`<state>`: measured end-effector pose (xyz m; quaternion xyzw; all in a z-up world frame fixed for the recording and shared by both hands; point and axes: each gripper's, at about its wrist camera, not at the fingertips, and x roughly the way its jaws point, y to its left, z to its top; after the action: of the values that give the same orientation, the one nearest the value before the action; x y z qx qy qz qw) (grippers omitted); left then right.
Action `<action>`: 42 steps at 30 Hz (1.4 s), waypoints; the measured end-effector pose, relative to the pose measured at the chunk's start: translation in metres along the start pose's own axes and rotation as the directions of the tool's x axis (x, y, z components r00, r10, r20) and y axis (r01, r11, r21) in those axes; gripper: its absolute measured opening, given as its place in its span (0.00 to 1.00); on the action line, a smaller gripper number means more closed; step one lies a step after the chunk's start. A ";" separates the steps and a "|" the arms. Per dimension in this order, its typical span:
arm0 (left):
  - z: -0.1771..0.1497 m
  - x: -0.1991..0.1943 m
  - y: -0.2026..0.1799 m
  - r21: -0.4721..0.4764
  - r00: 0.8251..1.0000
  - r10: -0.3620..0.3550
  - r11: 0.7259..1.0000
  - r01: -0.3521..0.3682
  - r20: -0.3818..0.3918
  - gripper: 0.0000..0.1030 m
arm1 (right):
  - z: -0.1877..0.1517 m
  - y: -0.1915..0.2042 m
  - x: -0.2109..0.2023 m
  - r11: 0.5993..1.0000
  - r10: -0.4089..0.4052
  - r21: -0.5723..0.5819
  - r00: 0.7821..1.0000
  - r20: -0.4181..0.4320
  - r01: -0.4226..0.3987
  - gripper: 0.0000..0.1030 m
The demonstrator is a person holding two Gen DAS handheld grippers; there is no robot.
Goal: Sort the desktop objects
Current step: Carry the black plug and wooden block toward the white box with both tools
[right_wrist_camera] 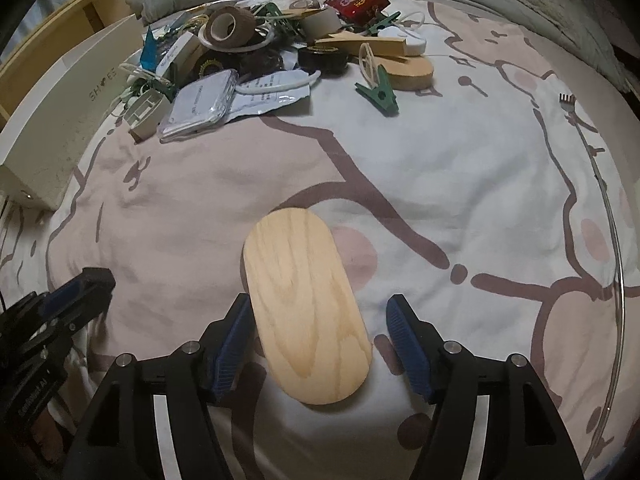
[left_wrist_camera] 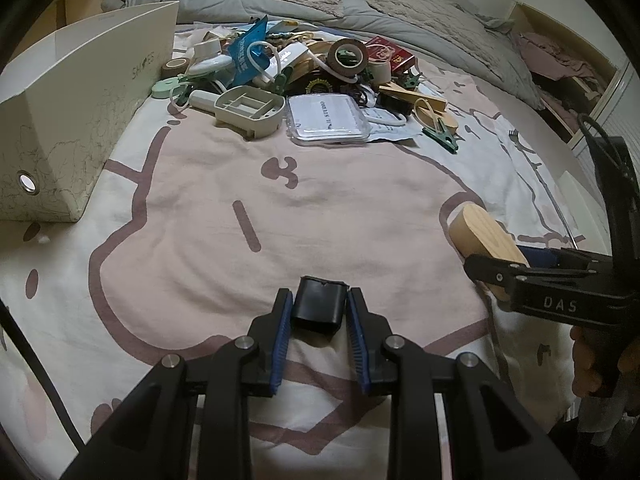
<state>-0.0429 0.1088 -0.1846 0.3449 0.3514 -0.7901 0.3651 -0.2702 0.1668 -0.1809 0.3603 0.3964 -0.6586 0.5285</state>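
My left gripper [left_wrist_camera: 319, 312] is shut on a small black box [left_wrist_camera: 319, 304], held just above the pink and white bedspread [left_wrist_camera: 280, 208]. My right gripper [right_wrist_camera: 320, 320] is open around an oval wooden block [right_wrist_camera: 306, 304] that lies flat on the bedspread; the left pad touches its edge, the right pad stands apart. The same block [left_wrist_camera: 486, 240] shows at the right of the left wrist view, in front of the right gripper [left_wrist_camera: 496, 272]. A pile of mixed objects [left_wrist_camera: 304, 80] lies at the far side, also in the right wrist view [right_wrist_camera: 272, 48].
A white cardboard box [left_wrist_camera: 72, 120] stands open at the left, also in the right wrist view [right_wrist_camera: 60, 128]. The pile holds a brown tape roll [left_wrist_camera: 347, 56], a clear plastic case [left_wrist_camera: 328, 118], green clips [right_wrist_camera: 380, 90] and a red packet [right_wrist_camera: 356, 0]. Grey bedding [left_wrist_camera: 400, 8] lies behind.
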 end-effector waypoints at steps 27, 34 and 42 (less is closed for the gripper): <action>0.014 -0.025 -0.006 0.005 0.995 0.043 0.999 -0.044 0.084 0.26 | 0.003 0.028 -0.039 0.998 0.060 -0.039 0.993 0.105 -0.056 0.45; 0.027 -0.047 -0.004 0.012 0.987 0.055 0.998 -0.057 0.151 0.26 | 0.012 0.033 -0.066 0.997 0.075 -0.035 0.979 0.187 -0.070 0.45; 0.051 -0.087 -0.001 0.016 0.966 0.068 0.997 -0.074 0.250 0.26 | 0.028 0.043 -0.106 0.996 0.068 -0.067 0.952 0.299 -0.050 0.45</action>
<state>-0.0155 0.0972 -0.0876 0.2600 0.2801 -0.8180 0.4300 -0.2102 0.1796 -0.0804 0.2517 0.3193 -0.6777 0.6127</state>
